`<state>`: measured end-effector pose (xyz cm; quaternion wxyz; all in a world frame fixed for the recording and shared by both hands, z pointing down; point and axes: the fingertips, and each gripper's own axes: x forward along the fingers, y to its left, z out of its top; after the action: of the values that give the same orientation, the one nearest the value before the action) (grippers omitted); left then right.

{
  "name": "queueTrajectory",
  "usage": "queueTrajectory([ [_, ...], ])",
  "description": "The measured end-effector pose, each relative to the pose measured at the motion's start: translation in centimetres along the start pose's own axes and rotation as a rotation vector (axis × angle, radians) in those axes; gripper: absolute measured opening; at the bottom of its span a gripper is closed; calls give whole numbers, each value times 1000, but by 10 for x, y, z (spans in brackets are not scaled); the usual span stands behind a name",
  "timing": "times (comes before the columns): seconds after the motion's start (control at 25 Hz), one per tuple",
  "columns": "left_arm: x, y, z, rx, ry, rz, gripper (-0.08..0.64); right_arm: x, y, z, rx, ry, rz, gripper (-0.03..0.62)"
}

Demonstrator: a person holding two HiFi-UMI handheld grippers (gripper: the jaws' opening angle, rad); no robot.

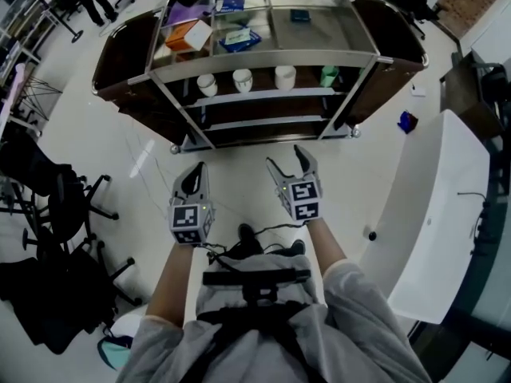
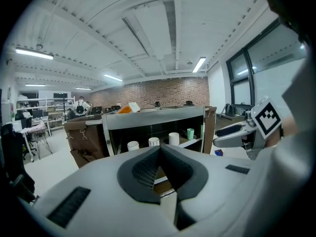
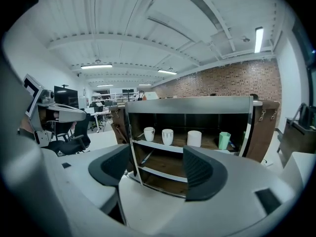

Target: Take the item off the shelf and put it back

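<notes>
Risk: the R gripper (image 3: 157,166) was open, nothing btwn jaws, and the L gripper (image 2: 159,151) was shut & empty. Both were well short of the steel shelf cart (image 1: 263,61). Items sat on the mid shelf: white cups (image 1: 243,79) + green cup (image 1: 329,76), near each other. IMO a wide approach could've clipped a neighbour cup & tipped it. A frame bump might've shoved the cart. Glossy white floor (image 1: 120,158), open office, black chairs (image 1: 48,206) left, white desk (image 1: 447,198) right.

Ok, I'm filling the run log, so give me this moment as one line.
left gripper: jaws together, empty | right gripper: jaws apart, empty | shelf: ahead, not reached | white cups: on shelf
</notes>
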<state>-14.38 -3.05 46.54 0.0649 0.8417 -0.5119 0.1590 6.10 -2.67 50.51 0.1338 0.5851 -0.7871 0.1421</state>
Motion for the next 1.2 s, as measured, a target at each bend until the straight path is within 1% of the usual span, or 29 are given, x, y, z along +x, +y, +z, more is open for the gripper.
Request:
queueTrajectory([
  [0.24,12,23,-3,-9,-1,-40,8,52,10,4,-28,6,-6,394],
  [0.44,20,32,-6,-37,15,-42,8,103,4,2,-45,57,5,439],
  [0.56,34,37,-3,-42,22,-26,8,138,-6,9,-100,93,15,456],
  [0.72,51,37,-7,-90,33,10,8,185,-16,14,-192,168,35,471],
  [0.8,62,34,-7,-100,40,17,8,209,-23,16,-210,199,29,471],
  [0.88,73,31,-7,-109,45,26,8,231,-30,17,-201,219,17,471],
  [1.08,94,26,-19,-131,58,44,8,279,-42,18,-125,260,-1,472],
  [1.2,107,28,-23,-141,71,53,8,307,-46,15,-99,291,-17,479],
])
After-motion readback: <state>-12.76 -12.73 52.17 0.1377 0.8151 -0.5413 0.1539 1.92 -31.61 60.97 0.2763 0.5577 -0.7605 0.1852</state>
